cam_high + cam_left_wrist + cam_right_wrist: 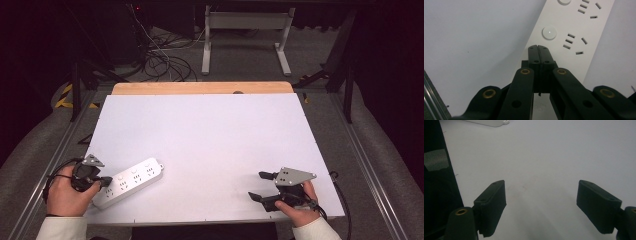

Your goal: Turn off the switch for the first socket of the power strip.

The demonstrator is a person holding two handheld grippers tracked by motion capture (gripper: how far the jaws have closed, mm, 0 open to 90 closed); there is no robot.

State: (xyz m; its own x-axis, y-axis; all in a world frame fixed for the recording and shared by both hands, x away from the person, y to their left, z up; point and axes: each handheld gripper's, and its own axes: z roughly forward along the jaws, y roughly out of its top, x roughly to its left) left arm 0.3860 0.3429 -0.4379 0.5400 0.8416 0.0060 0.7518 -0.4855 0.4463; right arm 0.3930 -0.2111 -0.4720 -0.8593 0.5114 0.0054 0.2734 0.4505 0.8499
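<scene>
High view: we see one white power strip point(129, 181) at about 8 o'clock on the white table point(210, 145), lying diagonally, near end at the left gripper point(103, 182). Left gripper's jaws clenched together, nothing between them; tips rest over the strip's near end, contact we can't confirm. The left hand point(67, 192) covers most of that gripper's body. In the left gripper view the strip point(574, 32) is cut off at the top edge: we count two round buttons and two socket groups there, the upper ones partly cropped; the jaw linkage hides the near end. Right gripper point(264, 186) sits at about 4 o'clock, well apart from the strip, jaws released wide, empty, over bare table. Right gripper view catches just a corner of the strip point(490, 122) at 11 o'clock, rest out of frame. Two grippers, two hands, one strip.
</scene>
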